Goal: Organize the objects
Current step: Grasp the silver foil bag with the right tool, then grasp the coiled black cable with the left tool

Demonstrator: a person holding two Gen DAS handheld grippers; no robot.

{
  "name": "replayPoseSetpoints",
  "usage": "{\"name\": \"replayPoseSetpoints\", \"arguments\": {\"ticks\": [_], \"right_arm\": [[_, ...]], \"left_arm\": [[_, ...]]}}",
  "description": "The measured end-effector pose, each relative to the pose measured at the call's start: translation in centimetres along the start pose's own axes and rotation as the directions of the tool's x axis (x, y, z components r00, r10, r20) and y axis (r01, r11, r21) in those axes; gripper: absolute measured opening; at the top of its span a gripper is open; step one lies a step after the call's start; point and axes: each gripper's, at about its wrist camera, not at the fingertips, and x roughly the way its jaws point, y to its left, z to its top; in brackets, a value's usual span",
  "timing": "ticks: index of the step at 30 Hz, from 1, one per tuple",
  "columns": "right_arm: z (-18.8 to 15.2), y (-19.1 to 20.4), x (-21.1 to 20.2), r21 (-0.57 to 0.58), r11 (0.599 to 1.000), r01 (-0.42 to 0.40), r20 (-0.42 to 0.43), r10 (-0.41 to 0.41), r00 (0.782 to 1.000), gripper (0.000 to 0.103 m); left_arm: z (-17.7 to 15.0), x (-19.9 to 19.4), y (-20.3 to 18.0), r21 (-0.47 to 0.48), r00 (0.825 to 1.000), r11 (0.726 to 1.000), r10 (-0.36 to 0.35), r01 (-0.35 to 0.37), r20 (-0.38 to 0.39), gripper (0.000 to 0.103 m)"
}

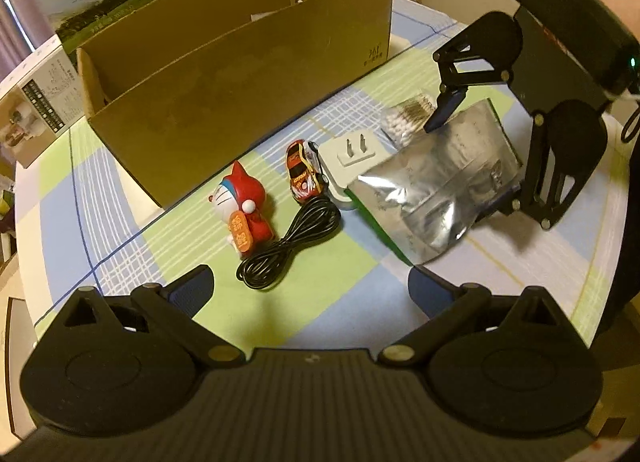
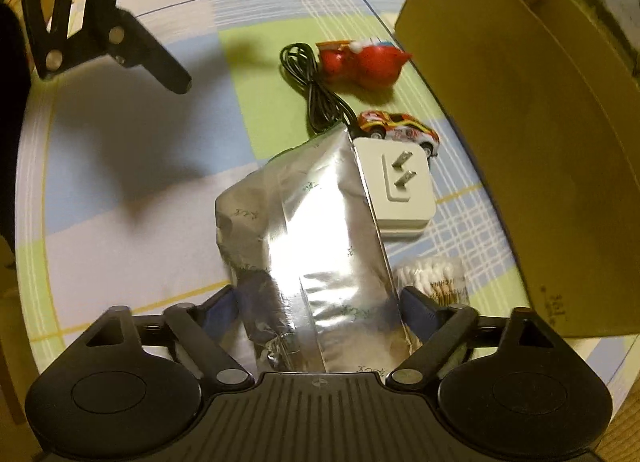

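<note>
My right hand-held gripper (image 2: 316, 302) clamps the foil pouch (image 2: 304, 246), whose long axis points straight ahead, the cardboard box (image 2: 520, 141) lying to its right; my left hand-held gripper (image 1: 310, 290) gapes empty.

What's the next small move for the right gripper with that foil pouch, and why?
Probably lift the foil pouch and carry it toward the open cardboard box. The right gripper has its fingers on both sides of the pouch, which overlaps the white plug adapter and the cotton swabs; raising it first should avoid dragging them. The left gripper is open and idle.
</note>
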Motion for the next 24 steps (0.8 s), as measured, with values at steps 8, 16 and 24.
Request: {"name": "replayPoseSetpoints", "arguments": {"ticks": [8,16,24], "right_arm": [[-0.4,0.1,-0.9,0.193,0.981,0.012,-0.004,-0.012,1.000,0.052],[-2.8,-1.0,-2.2,0.442,0.897,0.002,0.026,-0.016,1.000,0.051],[-4.9,-1.3,-3.0,0.584,0.812,-0.012,0.061,-0.029,0.998,0.051]], "left_arm": [[0.4,1.6,0.8,0.037,0.998,0.997,-0.064,0.064,0.012,0.084],[2.0,4.3,0.3,0.160,0.995,0.982,-0.099,0.101,-0.017,0.067],[3.1,7.0,0.6,0.135,0.991,0.982,-0.120,0.128,-0.066,0.063]]}}
